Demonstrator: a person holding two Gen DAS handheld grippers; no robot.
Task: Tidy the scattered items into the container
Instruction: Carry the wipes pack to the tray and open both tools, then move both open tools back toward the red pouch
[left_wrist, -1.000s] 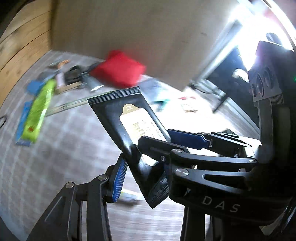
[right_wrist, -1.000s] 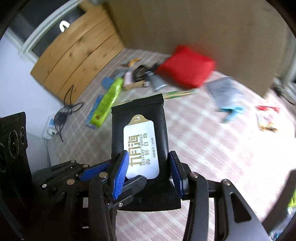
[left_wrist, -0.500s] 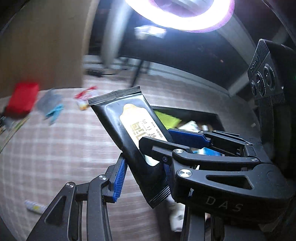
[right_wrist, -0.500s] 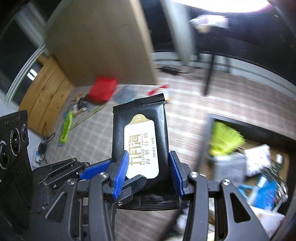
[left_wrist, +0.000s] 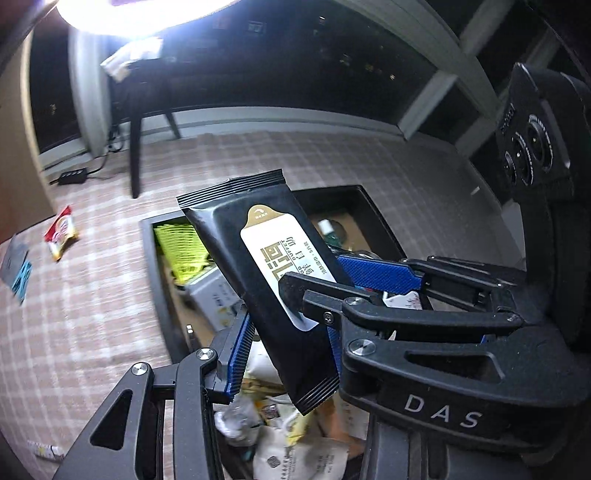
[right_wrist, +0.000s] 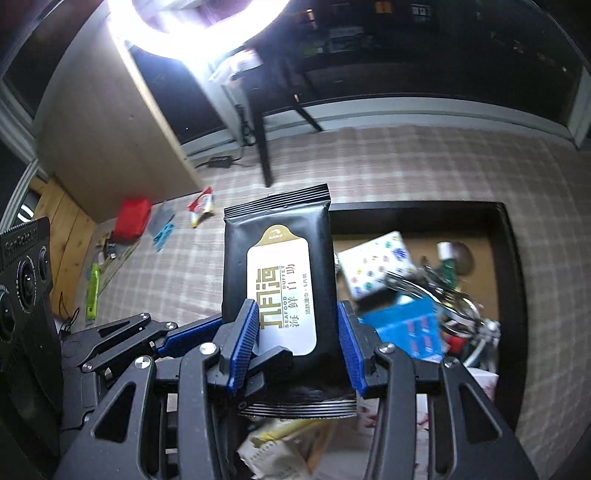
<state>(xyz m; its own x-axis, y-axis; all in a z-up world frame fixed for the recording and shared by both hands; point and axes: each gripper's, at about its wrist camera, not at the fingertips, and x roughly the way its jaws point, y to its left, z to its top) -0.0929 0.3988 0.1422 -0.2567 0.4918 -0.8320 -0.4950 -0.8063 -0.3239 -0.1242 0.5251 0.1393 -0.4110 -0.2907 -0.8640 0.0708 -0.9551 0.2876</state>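
Observation:
A black wet-wipe pack (right_wrist: 280, 280) with a white and gold label is held upright between the blue pads of my right gripper (right_wrist: 295, 332), which is shut on it. The same pack (left_wrist: 269, 273) shows in the left wrist view, with my left gripper (left_wrist: 288, 328) shut on its lower part too. Both grippers hold it above a black-rimmed box (right_wrist: 513, 258), which holds several items. The box also shows in the left wrist view (left_wrist: 159, 280).
A red pouch (right_wrist: 131, 218), a grey and blue packet (right_wrist: 162, 225) and a red and yellow snack bag (right_wrist: 201, 206) lie on the checked floor. A green packet (right_wrist: 93, 288) lies further left. A wooden panel (right_wrist: 107, 136) and a dark table leg (right_wrist: 264, 155) stand behind.
Both grippers have swung right with the pack, away from the scattered items. The box has come under them and now fills the lower view.

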